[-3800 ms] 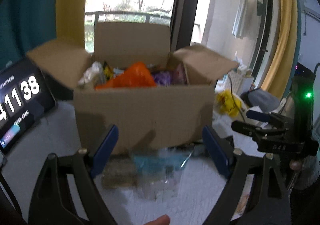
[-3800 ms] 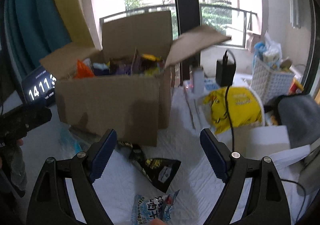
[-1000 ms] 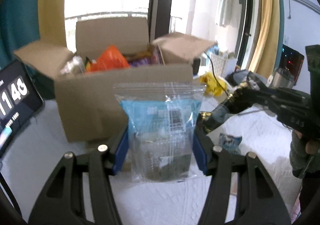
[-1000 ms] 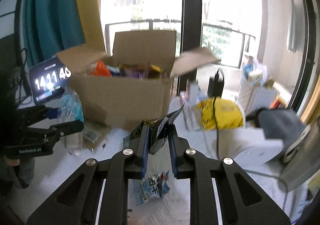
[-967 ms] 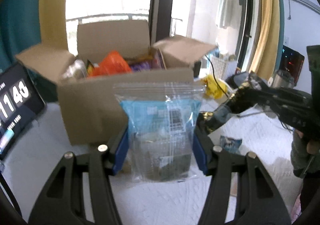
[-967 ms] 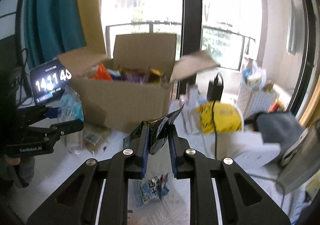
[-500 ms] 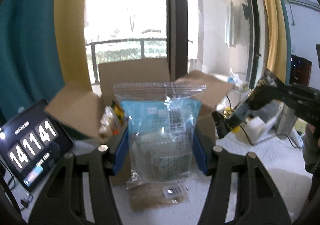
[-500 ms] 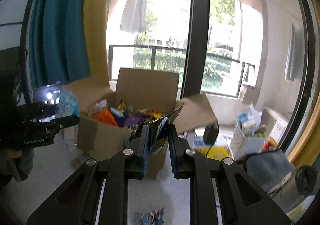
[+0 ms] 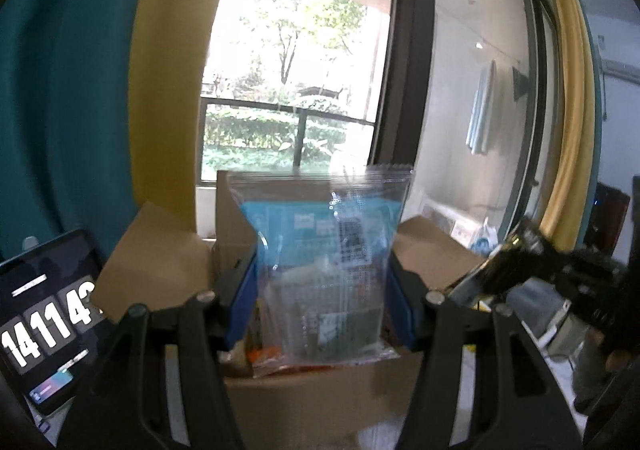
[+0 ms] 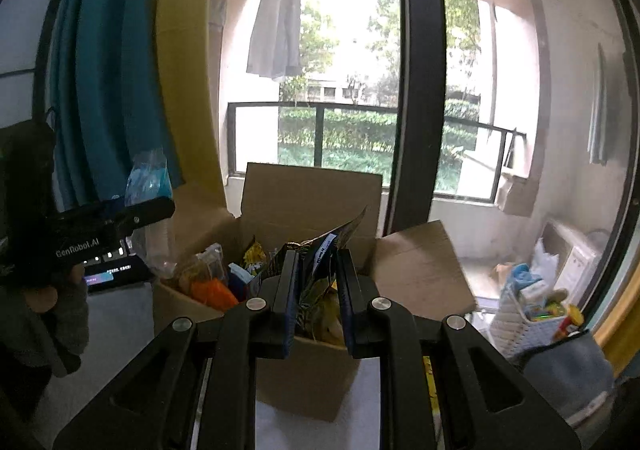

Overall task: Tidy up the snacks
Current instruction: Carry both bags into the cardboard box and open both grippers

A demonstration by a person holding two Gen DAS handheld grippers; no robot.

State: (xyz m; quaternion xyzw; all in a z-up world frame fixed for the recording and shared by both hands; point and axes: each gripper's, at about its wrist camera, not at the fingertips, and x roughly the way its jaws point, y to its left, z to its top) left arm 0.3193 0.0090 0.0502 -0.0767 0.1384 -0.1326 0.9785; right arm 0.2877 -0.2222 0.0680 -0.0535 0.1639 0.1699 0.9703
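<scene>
An open cardboard box (image 9: pixel 320 402) (image 10: pixel 308 374) holds several snack packets, among them an orange one (image 10: pixel 212 292). My left gripper (image 9: pixel 322 290) is shut on a clear zip bag with a blue label (image 9: pixel 324 258) and holds it above the box's front wall. My right gripper (image 10: pixel 316 290) is shut on a dark snack packet (image 10: pixel 320 250) and holds it over the box's near edge. The right gripper also shows at the right of the left wrist view (image 9: pixel 516 266), and the left gripper with its bag at the left of the right wrist view (image 10: pixel 132 214).
A tablet with a clock display (image 9: pixel 44 326) stands left of the box. A white basket of items (image 10: pixel 532 310) and a grey cloth (image 10: pixel 568 370) are at the right. The tabletop is white (image 10: pixel 120 330). A window with a dark frame (image 10: pixel 420 90) is behind the box.
Both grippers have closed on snacks from the table and risen. The left lifted the clear bag and the right the dark packet, both now above the box.
</scene>
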